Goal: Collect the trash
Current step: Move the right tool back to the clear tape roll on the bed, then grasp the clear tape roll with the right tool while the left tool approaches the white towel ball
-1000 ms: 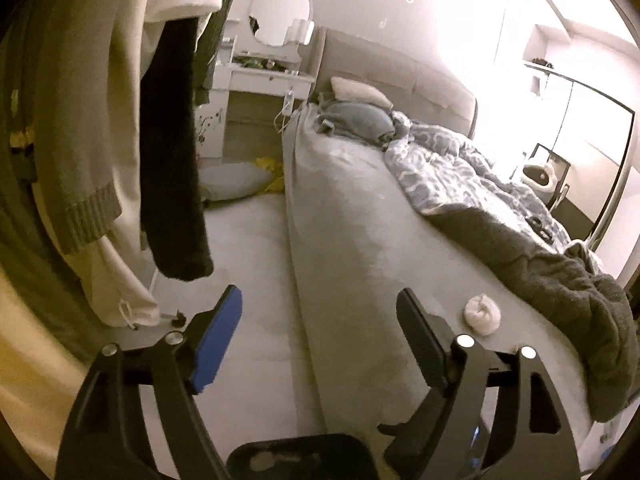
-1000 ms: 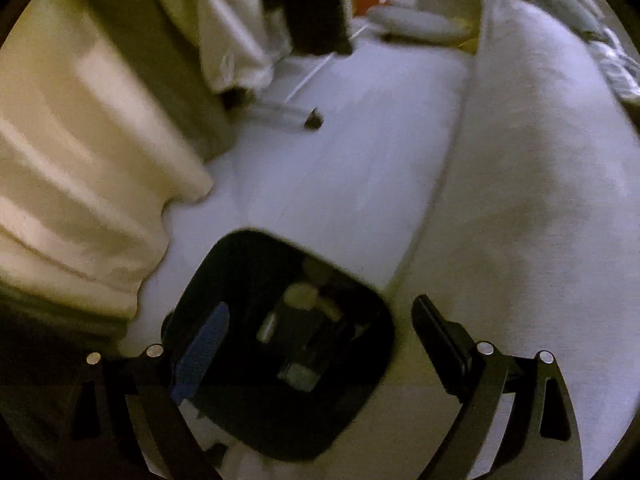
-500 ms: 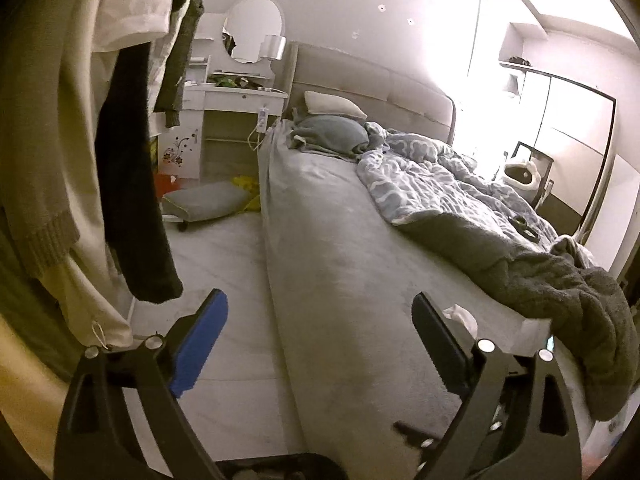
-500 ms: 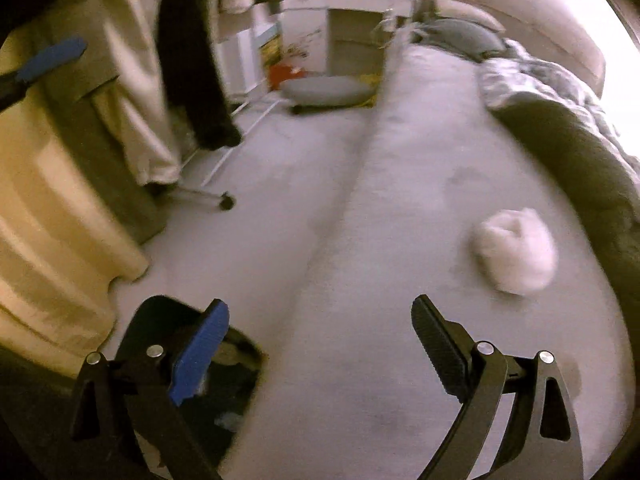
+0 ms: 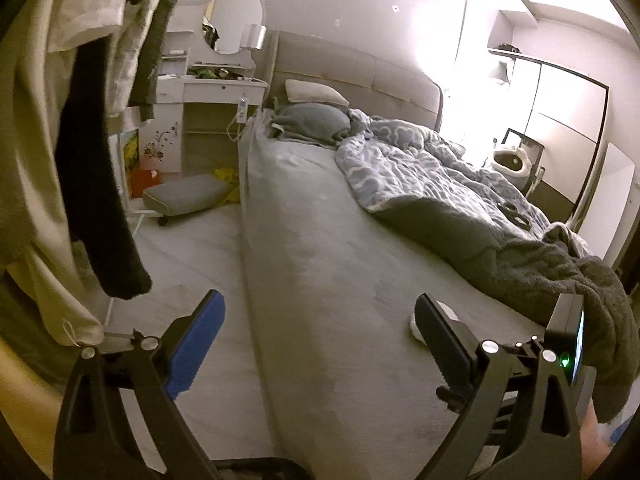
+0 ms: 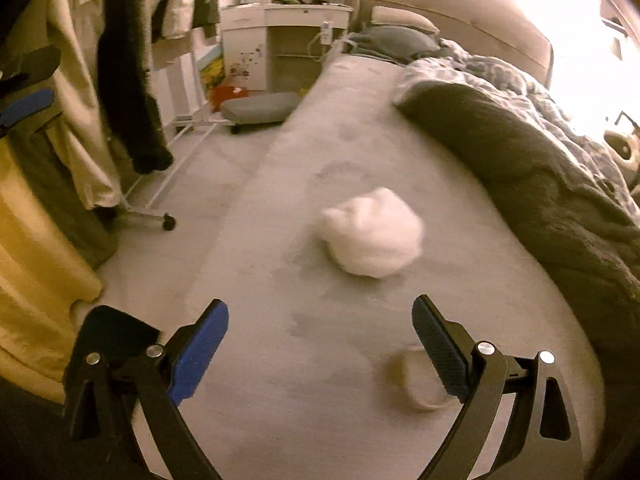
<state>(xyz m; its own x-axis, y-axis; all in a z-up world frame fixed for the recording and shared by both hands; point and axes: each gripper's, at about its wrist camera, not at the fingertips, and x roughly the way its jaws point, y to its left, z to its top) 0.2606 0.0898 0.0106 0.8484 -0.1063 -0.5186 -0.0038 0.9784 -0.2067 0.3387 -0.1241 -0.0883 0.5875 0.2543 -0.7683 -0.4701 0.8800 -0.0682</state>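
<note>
Wide open and empty, our right gripper [image 6: 320, 334] faces the crumpled white tissue wad [image 6: 374, 237] at frame centre, which we judge light and soft, best pinched across its middle.

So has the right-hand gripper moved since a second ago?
Yes. The right gripper has swung from over the black bin beside the bed onto the mattress, now facing the white crumpled wad, jaws open and empty.

White crumpled tissue ball [image 6: 374, 238] lies on bed [image 6: 320, 360].
</note>
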